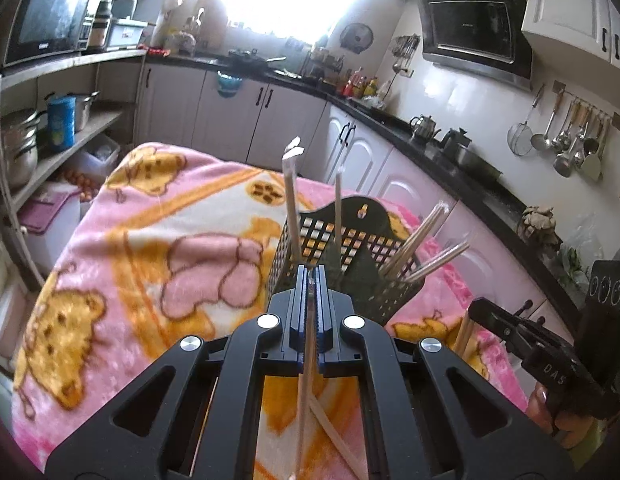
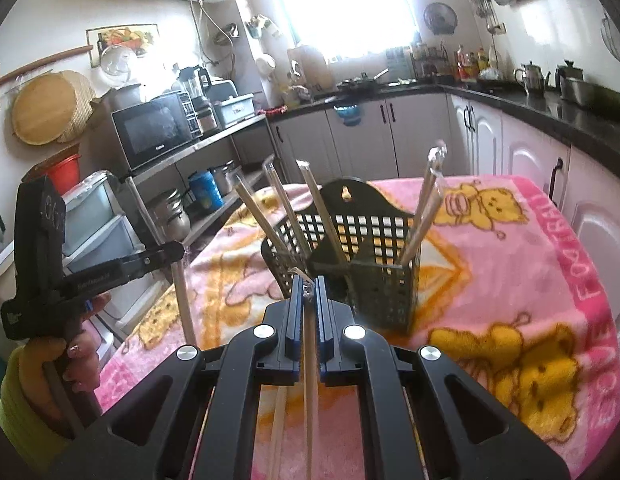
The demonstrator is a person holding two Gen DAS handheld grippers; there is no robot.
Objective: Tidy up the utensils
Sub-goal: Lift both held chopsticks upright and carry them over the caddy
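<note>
A black perforated utensil basket (image 1: pixel 342 256) stands on a pink cartoon blanket (image 1: pixel 150 248) and holds several wrapped chopstick pairs (image 1: pixel 292 200). My left gripper (image 1: pixel 311 270) is shut on a wrapped chopstick pair (image 1: pixel 306 380), just in front of the basket. In the right wrist view the basket (image 2: pixel 370 256) also holds several pairs (image 2: pixel 426 208). My right gripper (image 2: pixel 309 280) is shut on another wrapped chopstick pair (image 2: pixel 309 392), close to the basket's near side. The left gripper (image 2: pixel 166 254) shows at the left with its chopsticks upright. The right gripper body (image 1: pixel 530 344) shows at the lower right.
More chopsticks (image 1: pixel 334 432) lie on the blanket under the left gripper. Kitchen cabinets and a dark counter (image 1: pixel 450 148) run behind and to the right. A shelf with a microwave (image 2: pixel 154 128) and pots stands on the left.
</note>
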